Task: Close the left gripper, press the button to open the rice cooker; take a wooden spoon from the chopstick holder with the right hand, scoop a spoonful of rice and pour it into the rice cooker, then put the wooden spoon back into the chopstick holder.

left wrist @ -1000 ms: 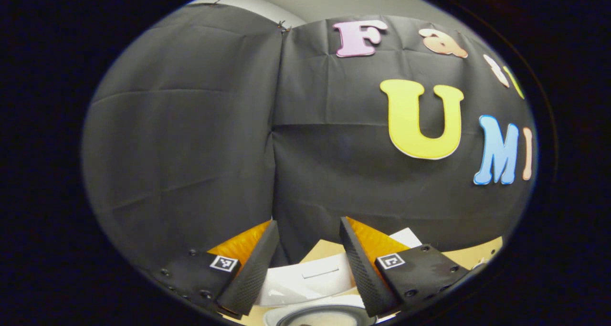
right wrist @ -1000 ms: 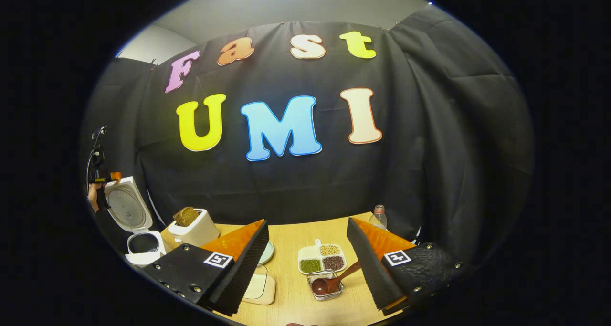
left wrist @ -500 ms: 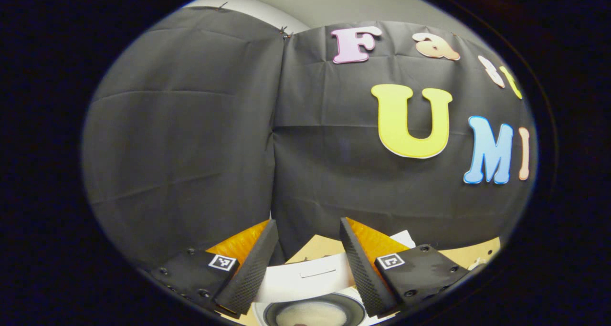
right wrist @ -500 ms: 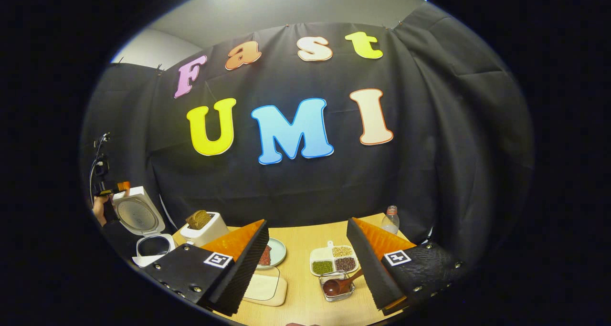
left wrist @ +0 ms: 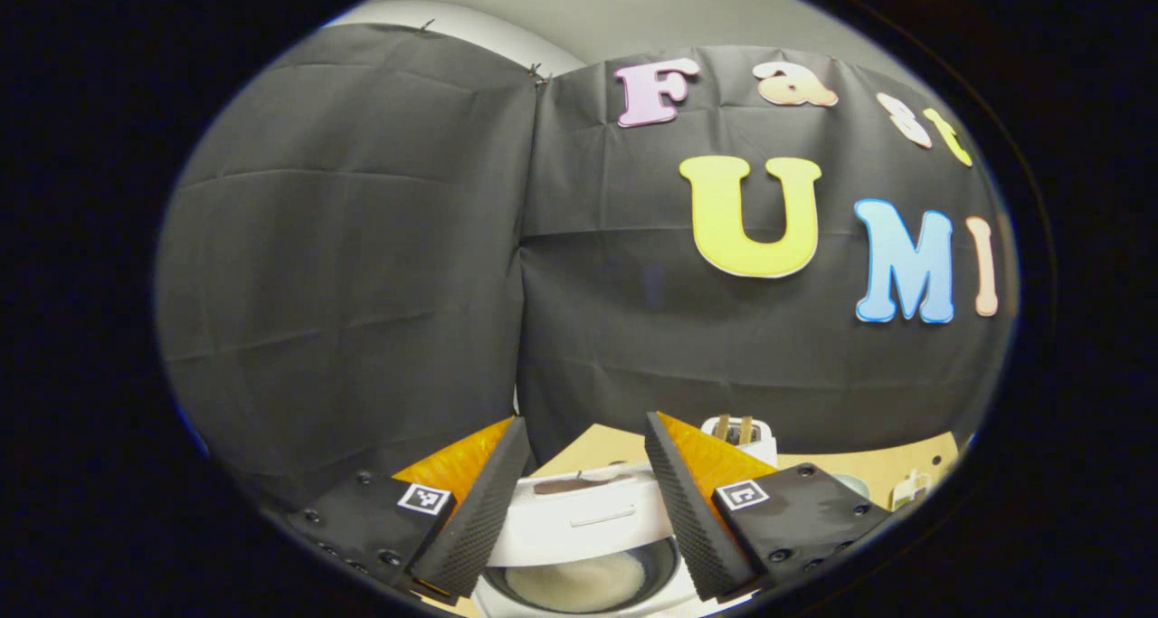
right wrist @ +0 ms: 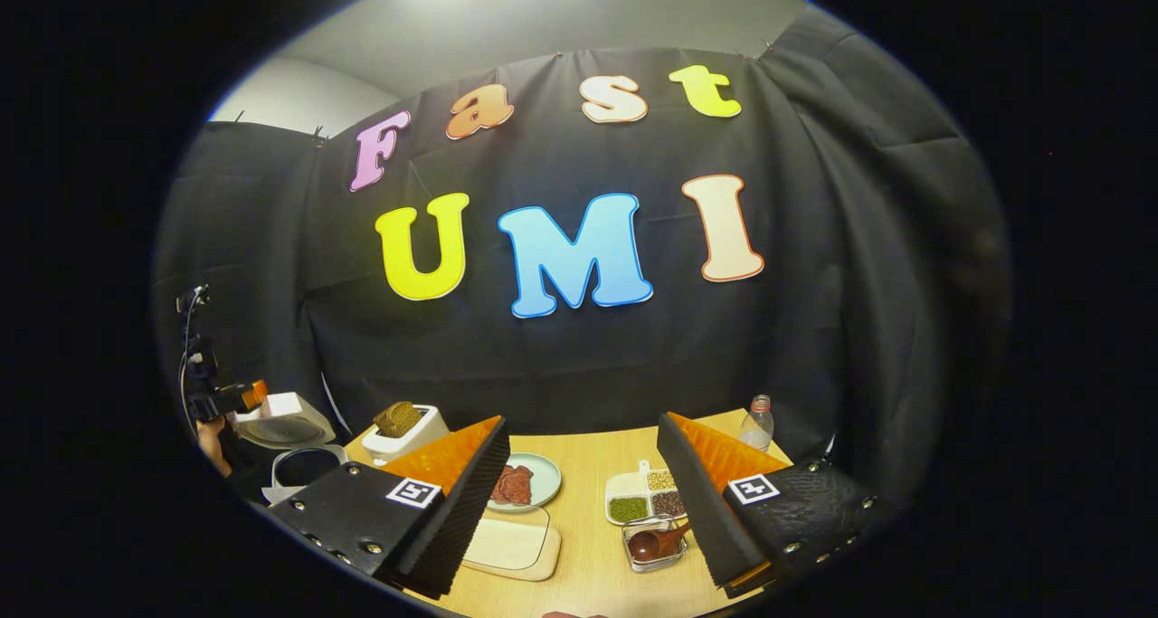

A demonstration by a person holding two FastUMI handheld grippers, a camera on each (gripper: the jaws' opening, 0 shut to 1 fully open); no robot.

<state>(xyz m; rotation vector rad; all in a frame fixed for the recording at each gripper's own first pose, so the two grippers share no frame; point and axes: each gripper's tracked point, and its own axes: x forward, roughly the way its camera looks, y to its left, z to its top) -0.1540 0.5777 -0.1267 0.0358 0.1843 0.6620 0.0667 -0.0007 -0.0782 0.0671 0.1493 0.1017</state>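
Observation:
The white rice cooker [left wrist: 583, 520] lies right below my left gripper [left wrist: 584, 423], which is open with nothing between its fingers. The cooker's lid is raised, and the dark inner pot [left wrist: 579, 582] holds something whitish. In the right gripper view the cooker [right wrist: 294, 451] sits at the far left, and the left gripper [right wrist: 237, 398] hovers at its lid, held by a hand. A wooden spoon [right wrist: 659, 541] lies in the wire chopstick holder [right wrist: 653, 553], close in front of my right gripper [right wrist: 583, 422], beside its right finger. That gripper is open and empty.
A toaster [right wrist: 403, 423] with bread stands next to the cooker. On the wooden table [right wrist: 588, 455] are a plate [right wrist: 541, 484] of meat, a divided dish [right wrist: 647, 500] of grains, a flat white lidded box [right wrist: 507, 541] and a bottle [right wrist: 758, 423] at the back right.
The left gripper view has dipped and swung, showing more of the pot and the toaster. The right gripper has moved, so the table objects sit further right. Both grippers stay open.

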